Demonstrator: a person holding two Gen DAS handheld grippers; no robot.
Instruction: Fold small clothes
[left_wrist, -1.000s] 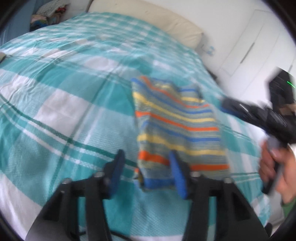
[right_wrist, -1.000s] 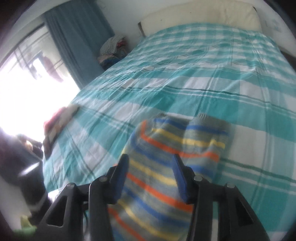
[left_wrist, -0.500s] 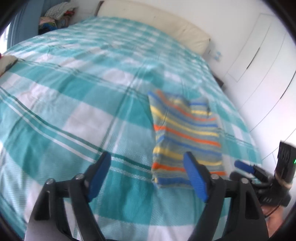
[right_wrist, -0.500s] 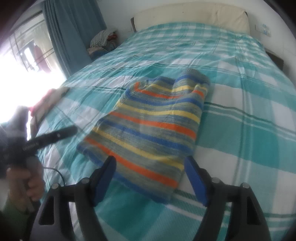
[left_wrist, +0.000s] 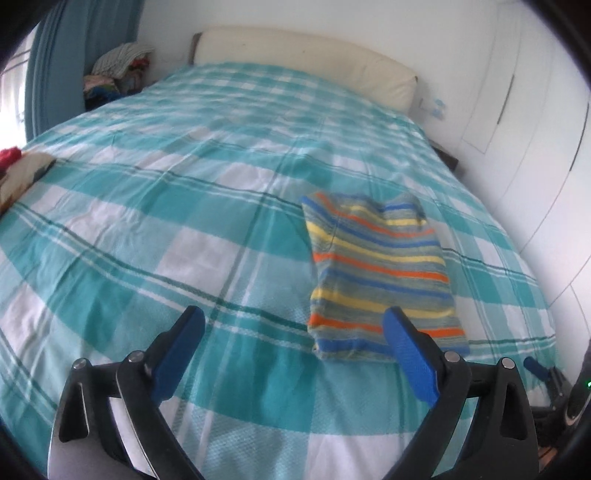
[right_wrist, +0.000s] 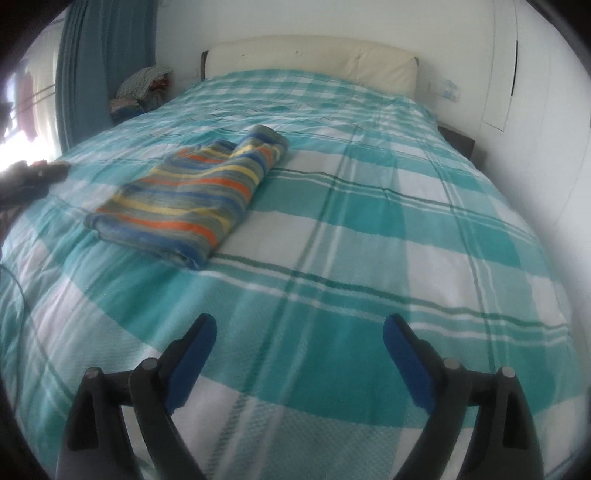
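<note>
Releasing is done: the striped garment lies folded on the bed. Left gripper and right gripper have just opened wide, empty. Withdraw clear of the garment without snagging it.

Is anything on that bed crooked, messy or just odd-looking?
Not much. The striped garment lies folded flat on the checked bedspread; only its far end looks lumpy, with one side bulging higher. The bedspread has slight wrinkles. A loose pile of clothes sits beside the bed's head, by the curtain.
</note>
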